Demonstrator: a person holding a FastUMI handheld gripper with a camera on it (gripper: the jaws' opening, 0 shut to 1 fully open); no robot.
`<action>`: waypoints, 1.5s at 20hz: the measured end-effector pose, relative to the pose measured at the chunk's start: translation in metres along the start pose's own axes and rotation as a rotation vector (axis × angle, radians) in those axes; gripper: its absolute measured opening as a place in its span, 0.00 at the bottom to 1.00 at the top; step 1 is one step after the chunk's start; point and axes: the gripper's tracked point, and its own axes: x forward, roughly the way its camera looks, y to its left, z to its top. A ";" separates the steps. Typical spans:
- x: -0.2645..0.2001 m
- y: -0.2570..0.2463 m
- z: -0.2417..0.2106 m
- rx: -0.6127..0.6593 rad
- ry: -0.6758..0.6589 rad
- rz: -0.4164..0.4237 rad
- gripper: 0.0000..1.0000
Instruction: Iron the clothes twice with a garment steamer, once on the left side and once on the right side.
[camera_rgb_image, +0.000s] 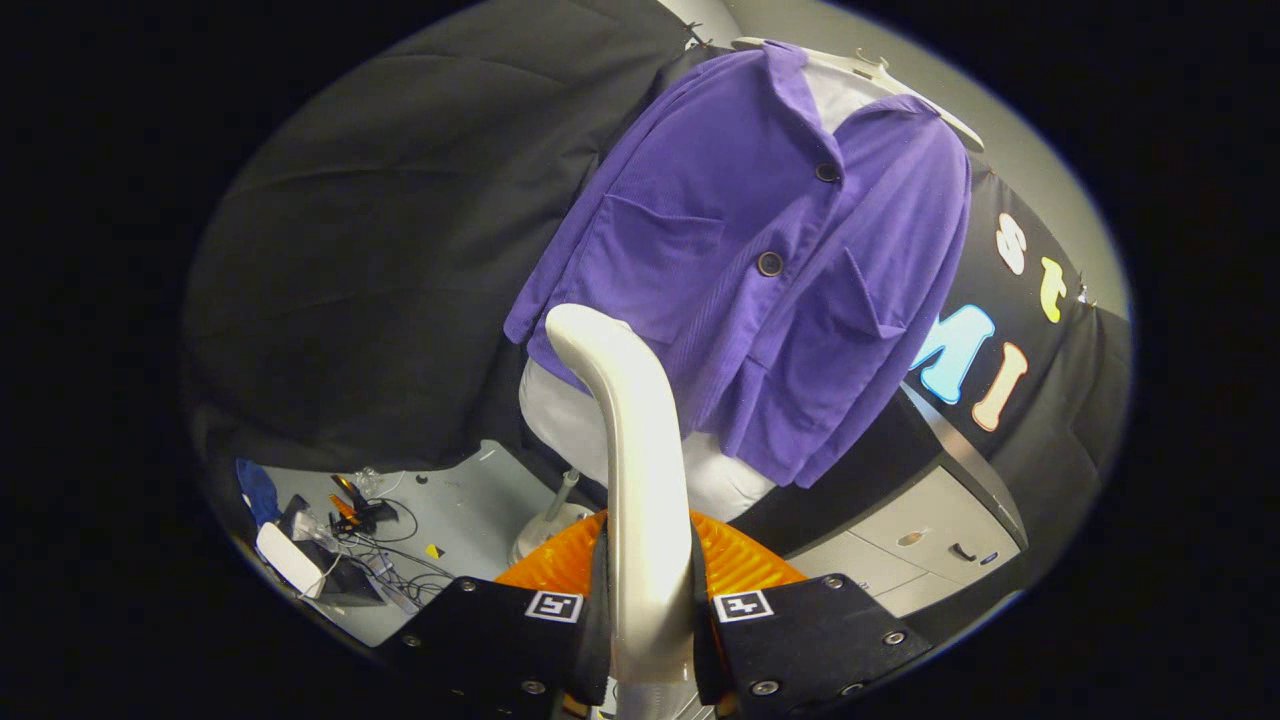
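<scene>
gripper (650, 620): both fingers pinch the steamer handle (640, 470) between them | steamer head points at lower hem of purple jacket (760, 260) | jacket hangs on mannequin (700, 470), just beyond fingers

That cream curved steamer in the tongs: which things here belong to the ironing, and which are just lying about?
For the job:
- cream curved plastic steamer, clamped between the tongs
- purple buttoned corduroy jacket on a white mannequin

Lying about:
- tangled black cables on the floor
- grey drawer cabinet
- small white box
</scene>
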 end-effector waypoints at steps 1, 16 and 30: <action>-0.012 -0.009 -0.001 0.015 -0.004 0.000 0.33; -0.159 -0.216 -0.030 0.429 -0.122 -0.238 0.33; -0.248 -0.308 -0.011 0.629 -0.386 -0.401 0.33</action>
